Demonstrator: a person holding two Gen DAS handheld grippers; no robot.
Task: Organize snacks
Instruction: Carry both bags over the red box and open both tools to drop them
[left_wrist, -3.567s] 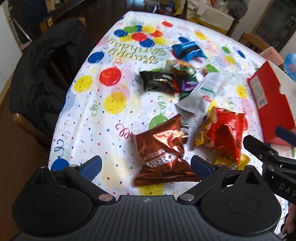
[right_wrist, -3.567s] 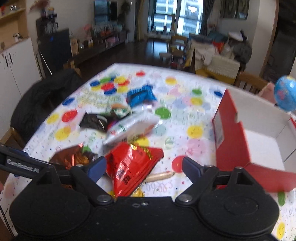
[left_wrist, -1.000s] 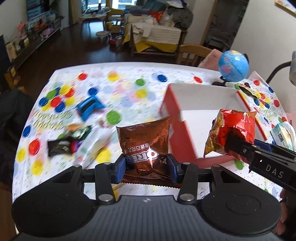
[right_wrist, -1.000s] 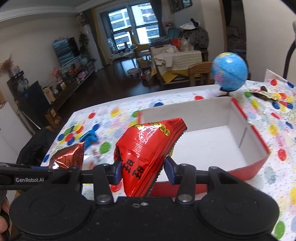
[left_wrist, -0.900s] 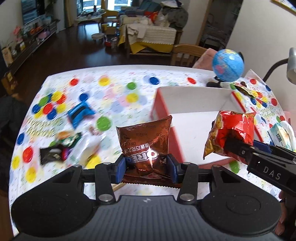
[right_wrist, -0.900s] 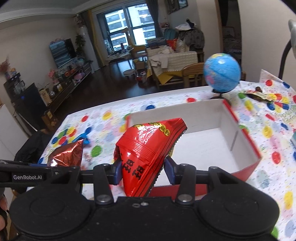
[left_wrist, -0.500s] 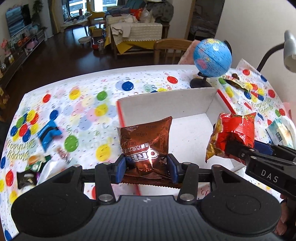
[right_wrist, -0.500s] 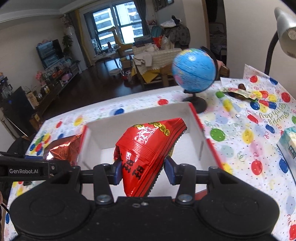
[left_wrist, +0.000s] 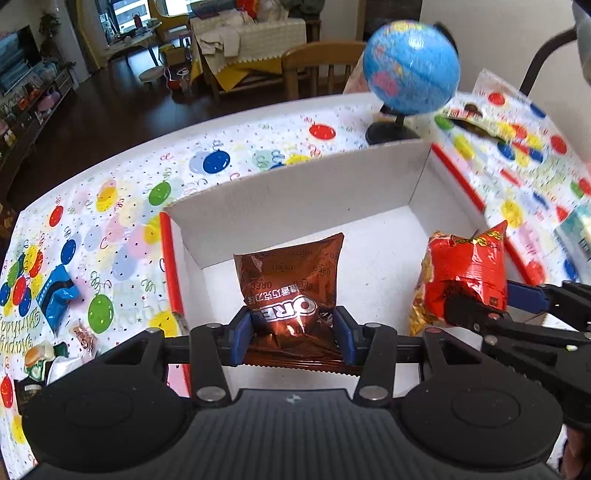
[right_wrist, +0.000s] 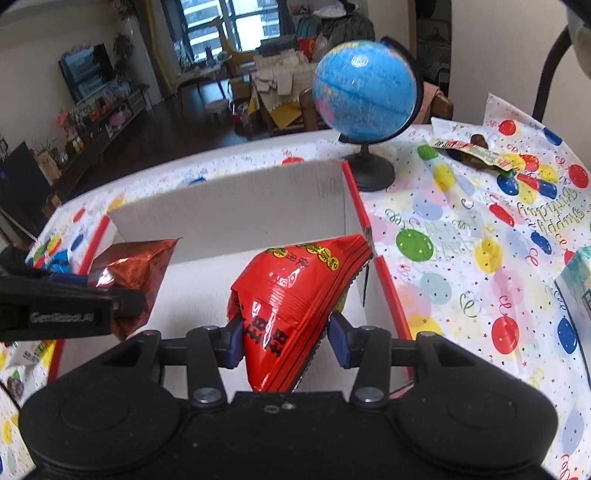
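The left tool had its two blue pads squeezed on the bottom of a shiny brown Oreo bag. The bag stood up in the middle of the left view, in front of the white inside of the box. The box was red outside and white inside, and it sat open on the bench. The bench had a white party cloth with bright balloons on it.

The right tool had its blue pads pressed on a red snack bag. That bag pointed up toward the upper right of the right view, and its top corner reached near the right wall of the box. In the left view the same red bag showed at the right side, over the white floor of the box. In the right view the brown bag showed at the left side, also over the box.

A blue globe on a black stand stood just behind the far right corner of the box. A torn wrapper lay on the bench to the right of the globe.

More snacks lay on the bench at the left edge of the left view, well apart from the box. One was a blue packet. Below it, in the lower left, were some small packets, too blurry to tell what they were.
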